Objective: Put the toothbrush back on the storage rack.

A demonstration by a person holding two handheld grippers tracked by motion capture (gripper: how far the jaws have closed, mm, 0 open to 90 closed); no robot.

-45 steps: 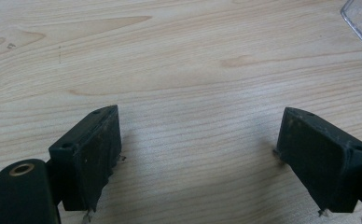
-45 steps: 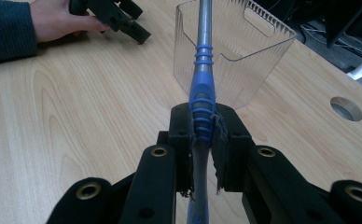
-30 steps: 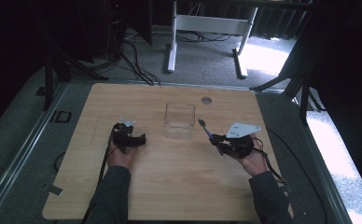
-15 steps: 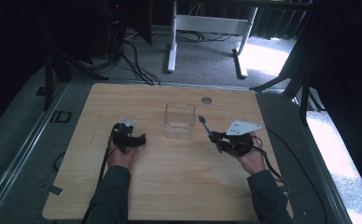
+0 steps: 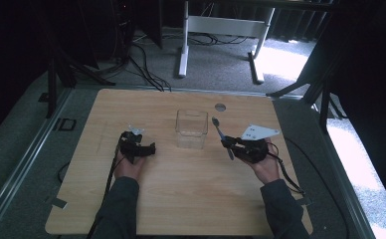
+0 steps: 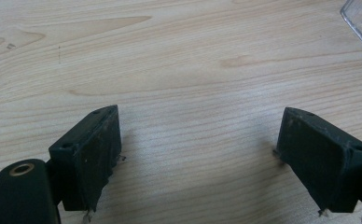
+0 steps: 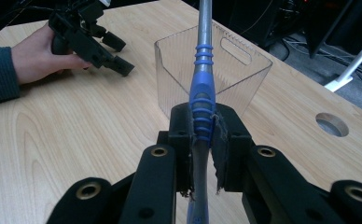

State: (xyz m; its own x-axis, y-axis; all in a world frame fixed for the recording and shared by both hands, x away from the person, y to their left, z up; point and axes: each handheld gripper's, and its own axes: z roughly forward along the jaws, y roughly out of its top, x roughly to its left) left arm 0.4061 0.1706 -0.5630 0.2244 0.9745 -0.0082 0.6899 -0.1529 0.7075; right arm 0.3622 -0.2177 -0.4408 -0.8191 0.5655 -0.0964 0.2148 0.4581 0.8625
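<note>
Toothbrush (image 7: 202, 93) clamped in right gripper (image 7: 202, 135); left gripper (image 6: 198, 154) wide open.

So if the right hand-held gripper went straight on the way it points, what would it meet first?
Probably the clear plastic box: the right hand-held gripper, shut on the toothbrush, points at it, so the toothbrush tip would likely arrive first, though depth is unclear.

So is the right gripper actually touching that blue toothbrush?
Touching. In the right gripper view, the right gripper has both jaws pressed against the ribbed handle of the blue toothbrush, with no gap on either side.
</note>
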